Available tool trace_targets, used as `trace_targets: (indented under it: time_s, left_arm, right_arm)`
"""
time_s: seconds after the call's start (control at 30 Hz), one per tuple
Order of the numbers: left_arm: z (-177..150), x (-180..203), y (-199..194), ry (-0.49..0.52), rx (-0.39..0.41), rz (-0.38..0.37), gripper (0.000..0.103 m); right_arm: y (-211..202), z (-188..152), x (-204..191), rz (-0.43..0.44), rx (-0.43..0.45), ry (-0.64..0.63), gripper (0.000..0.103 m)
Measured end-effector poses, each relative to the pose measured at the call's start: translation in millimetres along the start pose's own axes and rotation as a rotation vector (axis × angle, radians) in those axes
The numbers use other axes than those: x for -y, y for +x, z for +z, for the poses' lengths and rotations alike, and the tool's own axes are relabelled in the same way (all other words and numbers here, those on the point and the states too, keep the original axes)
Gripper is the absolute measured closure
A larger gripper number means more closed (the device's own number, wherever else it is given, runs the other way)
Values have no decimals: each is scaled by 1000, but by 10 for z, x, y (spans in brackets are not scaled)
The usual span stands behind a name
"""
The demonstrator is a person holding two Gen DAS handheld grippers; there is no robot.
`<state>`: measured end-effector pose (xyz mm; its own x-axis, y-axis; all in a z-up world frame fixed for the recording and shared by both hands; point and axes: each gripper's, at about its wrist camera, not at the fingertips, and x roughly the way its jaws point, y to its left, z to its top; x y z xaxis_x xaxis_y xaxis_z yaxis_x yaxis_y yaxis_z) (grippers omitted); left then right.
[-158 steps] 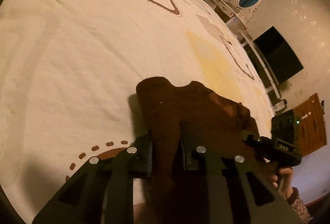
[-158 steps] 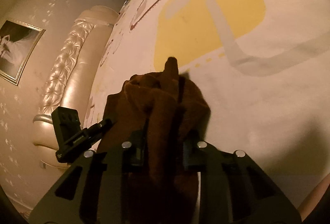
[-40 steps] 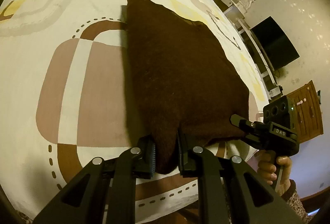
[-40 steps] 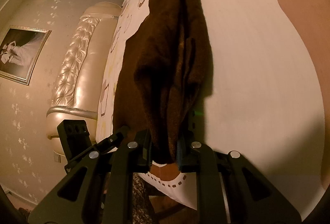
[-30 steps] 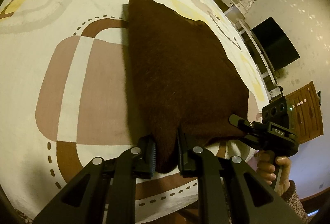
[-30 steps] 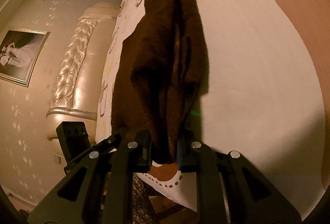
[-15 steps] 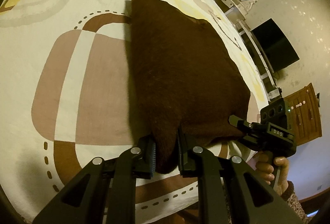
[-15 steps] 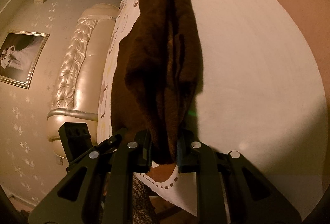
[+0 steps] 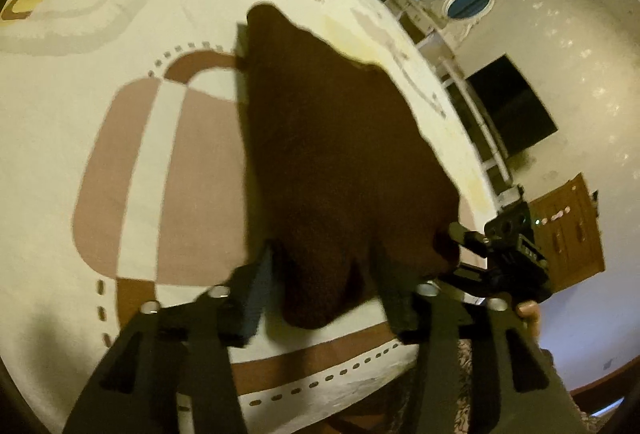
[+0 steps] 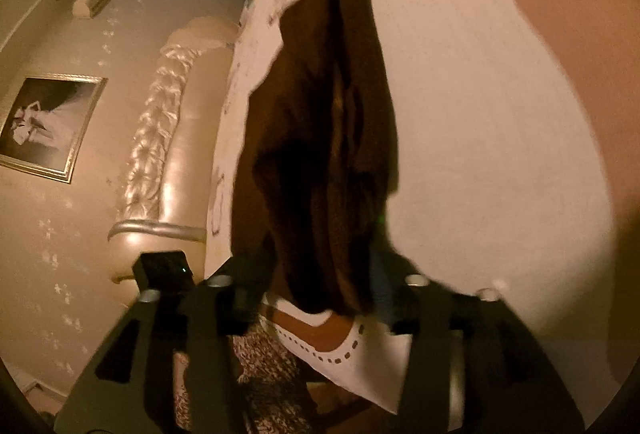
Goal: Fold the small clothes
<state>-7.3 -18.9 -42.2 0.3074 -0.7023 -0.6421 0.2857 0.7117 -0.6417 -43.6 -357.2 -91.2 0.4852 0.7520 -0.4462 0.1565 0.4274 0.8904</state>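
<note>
Lying spread on the patterned bedspread [image 9: 132,162], the brown garment [image 9: 332,154] is resting flat along the bed, its near hem at the bed's front edge and its far end reaching toward twelve o'clock in both wrist views. Seen from the right wrist, the same cloth [image 10: 328,154] is showing a long crease down its middle, so it is looking already doubled lengthwise, though the dim light is hiding how neatly the layers are meeting.

Both tools are letting go. The left gripper [image 9: 324,286] is opening its jaws, with the near corner of the garment sitting loose between them and no pad pressing on it. The right gripper [image 10: 324,282] is opening likewise, the hem lying between its spread jaws, untouched as far as the blur allows. From the left wrist, the right gripper is appearing at about four o'clock, at the garment's other near corner, with a hand [image 9: 528,314] behind it.

Judging from this, the laying-out step is finishing. What is probably remaining is at least one crosswise fold, bringing one end over the other, and a smoothing of the result.
</note>
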Motion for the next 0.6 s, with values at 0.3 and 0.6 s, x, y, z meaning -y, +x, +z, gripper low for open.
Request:
trace_targets:
  time_s: [0.3, 0.6]
  left_arm:
    - [296, -177, 192, -52, -2, 0, 41]
    - [294, -9, 332, 37, 8, 64, 34]
  right_arm:
    - [82, 345, 19, -6, 74, 15, 38]
    - [220, 454, 186, -14, 50, 10, 81]
